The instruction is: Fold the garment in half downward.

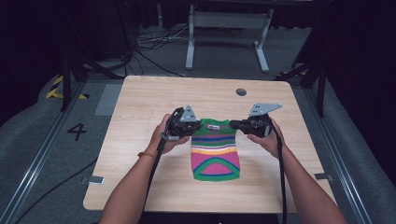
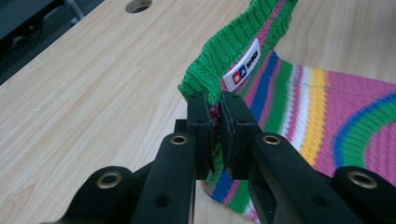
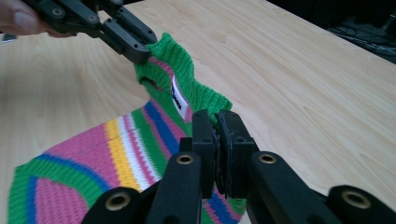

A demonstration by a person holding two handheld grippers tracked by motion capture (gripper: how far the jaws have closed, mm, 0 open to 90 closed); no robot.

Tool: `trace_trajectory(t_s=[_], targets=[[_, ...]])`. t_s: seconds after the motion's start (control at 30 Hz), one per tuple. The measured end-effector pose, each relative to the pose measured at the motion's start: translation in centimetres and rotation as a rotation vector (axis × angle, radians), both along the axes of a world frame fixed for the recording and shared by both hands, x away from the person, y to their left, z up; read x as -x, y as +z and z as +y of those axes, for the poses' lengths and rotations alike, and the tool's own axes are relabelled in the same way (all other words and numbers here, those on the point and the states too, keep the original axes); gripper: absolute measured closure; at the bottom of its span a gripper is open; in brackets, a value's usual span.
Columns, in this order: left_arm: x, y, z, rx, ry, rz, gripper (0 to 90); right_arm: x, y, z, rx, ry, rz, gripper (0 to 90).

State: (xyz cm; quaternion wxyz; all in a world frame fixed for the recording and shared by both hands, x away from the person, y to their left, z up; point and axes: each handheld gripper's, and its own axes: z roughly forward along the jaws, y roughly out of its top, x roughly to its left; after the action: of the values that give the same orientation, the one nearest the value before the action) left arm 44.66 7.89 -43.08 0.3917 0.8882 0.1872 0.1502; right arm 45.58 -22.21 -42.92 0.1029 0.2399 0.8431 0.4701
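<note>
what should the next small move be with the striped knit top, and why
Probably draw the two grippers apart and lay the top edge flat. The left gripper and right gripper are each shut on a green shoulder corner of the knit top, which sags between them above the table.

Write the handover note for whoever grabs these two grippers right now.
Left gripper: shut on the knit top's green collar edge at its left corner.
Right gripper: shut on the same collar edge at the other corner.
The striped knit top hangs between them, collar end lifted, lower part lying on the wooden table. White label sits inside the collar.
Done: both top corners pinched and raised.
Left: probably laying it flat or folding it; keep both grips even so the collar doesn't slip out.
</note>
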Motion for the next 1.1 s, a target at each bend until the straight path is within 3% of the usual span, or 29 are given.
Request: trace_trajectory(t_s=[0.23, 0.7, 0.83, 1.1], targets=[[1.9, -0.3, -0.5, -0.049, -0.048, -0.02, 83.0, 1.8, -0.4, -0.3, 0.013, 0.037, -0.001, 86.4], [5.7, -1.2, -0.2, -0.022, -0.106, -0.027, 82.6, 5.1, -1.1, -0.7, 0.038, 0.113, 0.007, 86.4], [7.1, -1.7, -0.3, -0.061, -0.135, -0.034, 82.5, 6.4, -1.5, -0.6, 0.075, 0.143, 0.007, 86.4], [9.5, -2.5, -0.6, -0.088, -0.191, -0.017, 82.4, 8.2, -2.2, -0.8, 0.099, 0.187, 0.02, 86.4]])
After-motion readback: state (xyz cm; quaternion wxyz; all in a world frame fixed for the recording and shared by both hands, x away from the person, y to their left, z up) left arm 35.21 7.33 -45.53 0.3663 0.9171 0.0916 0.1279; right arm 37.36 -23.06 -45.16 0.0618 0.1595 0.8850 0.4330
